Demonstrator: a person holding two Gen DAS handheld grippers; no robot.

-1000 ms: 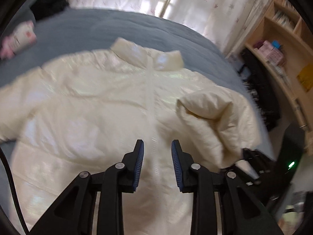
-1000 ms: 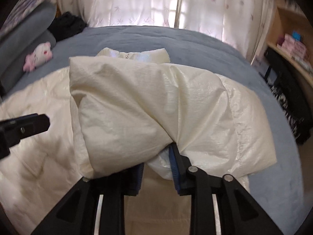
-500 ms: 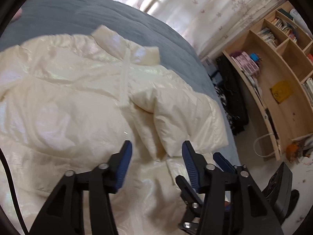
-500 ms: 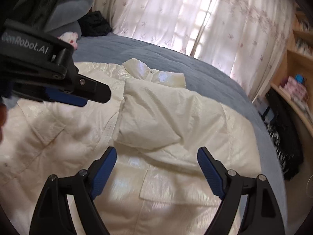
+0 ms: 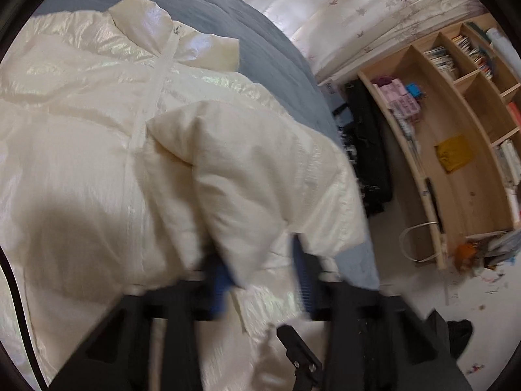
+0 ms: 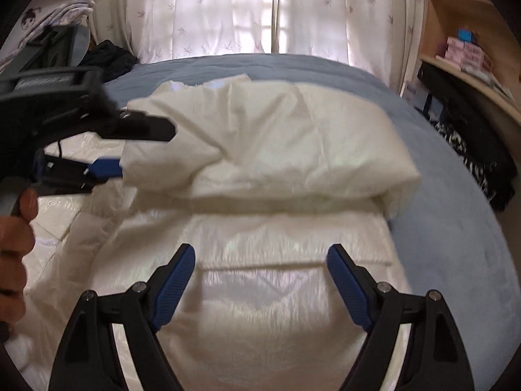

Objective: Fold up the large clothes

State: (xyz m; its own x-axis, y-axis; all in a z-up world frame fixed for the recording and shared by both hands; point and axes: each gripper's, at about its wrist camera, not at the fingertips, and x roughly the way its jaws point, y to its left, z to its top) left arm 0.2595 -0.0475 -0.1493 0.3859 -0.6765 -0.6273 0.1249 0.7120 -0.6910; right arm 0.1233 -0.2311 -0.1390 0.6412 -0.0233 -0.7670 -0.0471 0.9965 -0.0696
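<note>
A cream puffer jacket lies front up on the blue bed, collar at the far end. Its right sleeve is folded across the chest; it also shows in the right wrist view. My left gripper is open, with the sleeve's cuff end between its blue pads. In the right wrist view the left gripper sits at the sleeve's left end. My right gripper is wide open and empty, above the jacket's lower front.
The blue bedspread shows to the right of the jacket. A wooden bookshelf and black bags stand right of the bed. Curtains hang behind. Dark clothes lie at the bed's far left.
My right gripper let go of the sleeve, opened wide and drew back. My left gripper opened and moved right onto the sleeve's cuff end.
</note>
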